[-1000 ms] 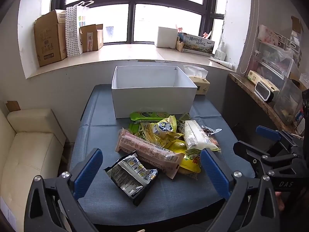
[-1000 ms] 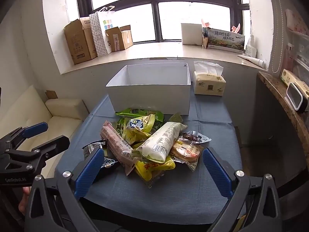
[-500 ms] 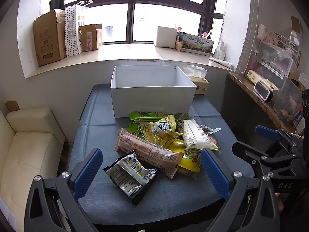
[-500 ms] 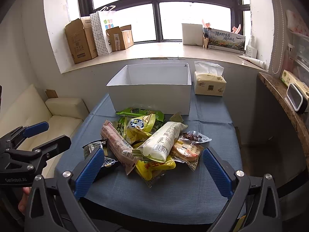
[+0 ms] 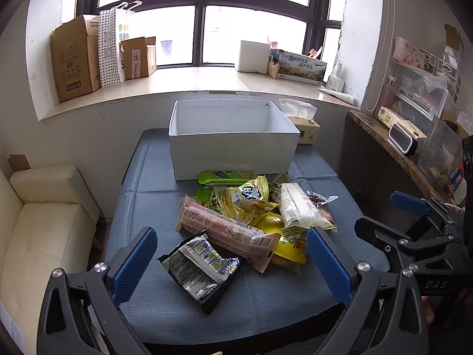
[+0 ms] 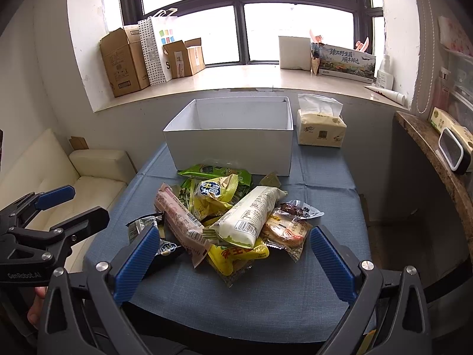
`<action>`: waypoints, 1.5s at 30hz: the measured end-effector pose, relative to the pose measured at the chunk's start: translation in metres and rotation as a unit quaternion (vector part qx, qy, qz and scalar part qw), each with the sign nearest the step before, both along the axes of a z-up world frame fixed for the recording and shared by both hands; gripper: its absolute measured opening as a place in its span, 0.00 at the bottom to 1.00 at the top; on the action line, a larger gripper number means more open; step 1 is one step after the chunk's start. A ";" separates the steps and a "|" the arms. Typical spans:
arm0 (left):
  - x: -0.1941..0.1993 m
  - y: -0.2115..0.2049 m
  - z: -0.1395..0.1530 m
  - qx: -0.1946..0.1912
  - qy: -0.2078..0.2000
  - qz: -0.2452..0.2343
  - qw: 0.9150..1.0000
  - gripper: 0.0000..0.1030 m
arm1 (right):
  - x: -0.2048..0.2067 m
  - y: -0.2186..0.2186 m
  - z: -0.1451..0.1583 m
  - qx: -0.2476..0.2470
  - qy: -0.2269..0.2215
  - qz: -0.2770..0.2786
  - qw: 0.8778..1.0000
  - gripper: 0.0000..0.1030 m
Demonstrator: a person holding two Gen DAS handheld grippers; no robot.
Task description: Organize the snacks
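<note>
The snack pile sits on the blue-clothed table (image 5: 147, 207), between the near edge and the white open-top box (image 5: 233, 151). The box floor is hidden behind its front wall in both views, so its contents cannot be determined.

Several packets are partly covered. The green packet (image 5: 227, 175) lies just in front of the box, its long axis parallel to the box front; its near edge is overlapped by the yellow puffed bag (image 5: 248, 199). A second yellow packet (image 6: 236, 256) lies under the white packet (image 6: 251, 216), with only its near half exposed. The small clear packet with dark contents (image 6: 295, 210) is too crumpled to read.

The pink wrapped bar (image 5: 224, 230) lies with its long axis diagonal, running from far-left to near-right. The white packet has its long axis diagonal the other way in the right wrist view, near-left to far-right. The black-and-silver packet (image 5: 201, 266) lies nearest the edge on the left side; the right wrist view shows it partly hidden behind a blue finger pad.

The left gripper (image 5: 230, 266) hovers at the near edge with its jaws spread wide, holding nothing. The right gripper (image 6: 233, 263) is likewise spread wide, gripping nothing. A tissue box (image 6: 320, 131) stands just right of the white box.
</note>
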State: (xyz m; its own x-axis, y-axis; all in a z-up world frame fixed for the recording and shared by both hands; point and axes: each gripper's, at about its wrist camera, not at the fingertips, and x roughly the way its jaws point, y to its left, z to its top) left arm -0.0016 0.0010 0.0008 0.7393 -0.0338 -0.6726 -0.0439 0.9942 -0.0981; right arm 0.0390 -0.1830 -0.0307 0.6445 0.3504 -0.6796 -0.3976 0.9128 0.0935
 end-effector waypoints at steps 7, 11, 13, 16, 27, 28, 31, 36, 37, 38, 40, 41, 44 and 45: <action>0.000 0.000 -0.001 0.000 0.000 -0.001 1.000 1.00 | 0.000 0.000 0.000 0.000 0.000 -0.001 1.000 1.00; -0.001 -0.001 -0.001 0.001 -0.001 -0.001 1.000 1.00 | 0.000 0.000 0.001 -0.001 0.001 -0.001 1.000 1.00; -0.001 -0.001 -0.001 0.001 0.000 -0.001 1.000 1.00 | -0.001 0.000 0.001 -0.001 0.000 -0.001 1.000 1.00; -0.001 -0.001 0.000 0.001 0.000 0.000 1.000 1.00 | 0.000 0.000 0.001 -0.001 0.000 -0.001 1.000 1.00; -0.001 -0.001 0.002 0.000 -0.003 -0.003 1.000 1.00 | -0.001 -0.001 0.001 -0.001 0.000 -0.001 1.000 1.00; -0.001 -0.001 0.002 0.000 -0.002 -0.003 1.000 1.00 | -0.001 -0.001 0.001 -0.001 0.000 -0.001 1.000 1.00; -0.001 -0.001 0.002 -0.002 -0.004 -0.004 1.000 1.00 | -0.001 -0.001 0.001 -0.001 0.000 -0.002 1.000 1.00; -0.001 -0.001 0.000 -0.001 -0.002 -0.004 1.000 1.00 | -0.001 -0.001 0.001 -0.003 0.000 -0.003 1.000 1.00; -0.001 -0.001 0.000 -0.001 -0.002 -0.004 1.000 1.00 | -0.001 -0.001 0.001 -0.003 0.000 -0.003 1.000 1.00; -0.001 -0.001 0.000 0.000 -0.002 -0.004 1.000 1.00 | -0.001 -0.001 0.001 -0.003 0.000 -0.003 1.000 1.00; -0.001 -0.001 0.000 0.000 -0.002 -0.004 1.000 1.00 | -0.001 -0.001 0.001 -0.003 0.000 -0.003 1.000 1.00; -0.001 -0.001 0.000 -0.001 -0.002 -0.004 1.000 1.00 | -0.001 -0.001 0.001 -0.003 0.000 -0.003 1.000 1.00; -0.001 -0.001 -0.001 0.001 -0.002 -0.004 1.000 1.00 | -0.001 -0.001 0.001 -0.003 0.000 -0.003 1.000 1.00; -0.001 -0.001 0.000 0.000 -0.002 -0.004 1.000 1.00 | -0.001 -0.001 0.001 -0.003 0.000 -0.003 1.000 1.00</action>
State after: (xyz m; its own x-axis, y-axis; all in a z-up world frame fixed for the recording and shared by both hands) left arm -0.0026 0.0000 0.0003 0.7417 -0.0391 -0.6695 -0.0358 0.9946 -0.0978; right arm 0.0377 -0.1839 -0.0300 0.6470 0.3421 -0.6814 -0.3916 0.9159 0.0880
